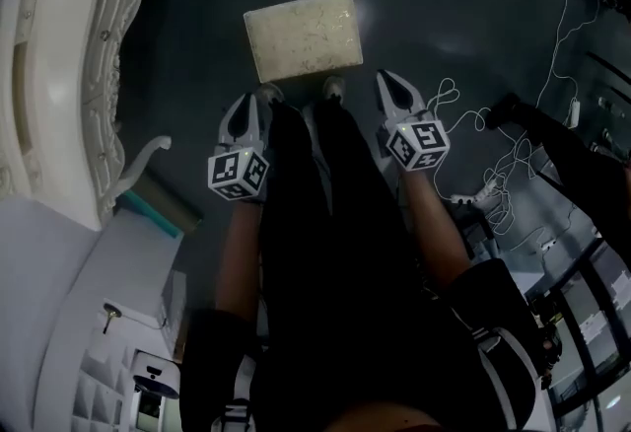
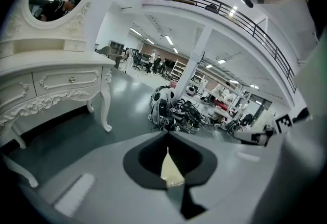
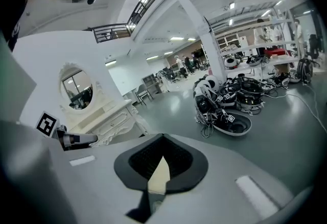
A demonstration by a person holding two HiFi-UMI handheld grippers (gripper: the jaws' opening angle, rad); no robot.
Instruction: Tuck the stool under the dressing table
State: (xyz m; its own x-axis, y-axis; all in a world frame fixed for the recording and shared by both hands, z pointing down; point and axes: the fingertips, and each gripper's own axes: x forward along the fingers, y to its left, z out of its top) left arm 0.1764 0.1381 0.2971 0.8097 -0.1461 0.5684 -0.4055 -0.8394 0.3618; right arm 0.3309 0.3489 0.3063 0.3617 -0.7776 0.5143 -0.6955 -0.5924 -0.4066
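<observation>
Risk of knocking a carved leg of the table (image 1: 59, 75), at 9 o'clock, by shoving the stool (image 1: 303, 36), at 12 and well apart from it, askew. Likely to skid off the seat with left gripper (image 1: 260, 101) and right gripper (image 1: 386, 83) both pressed together, pinching nothing. Could snag on cables (image 1: 513, 149) at 3. Cannot see under the table, cut off at the 9 edge, nor the stool legs beneath the seat.
</observation>
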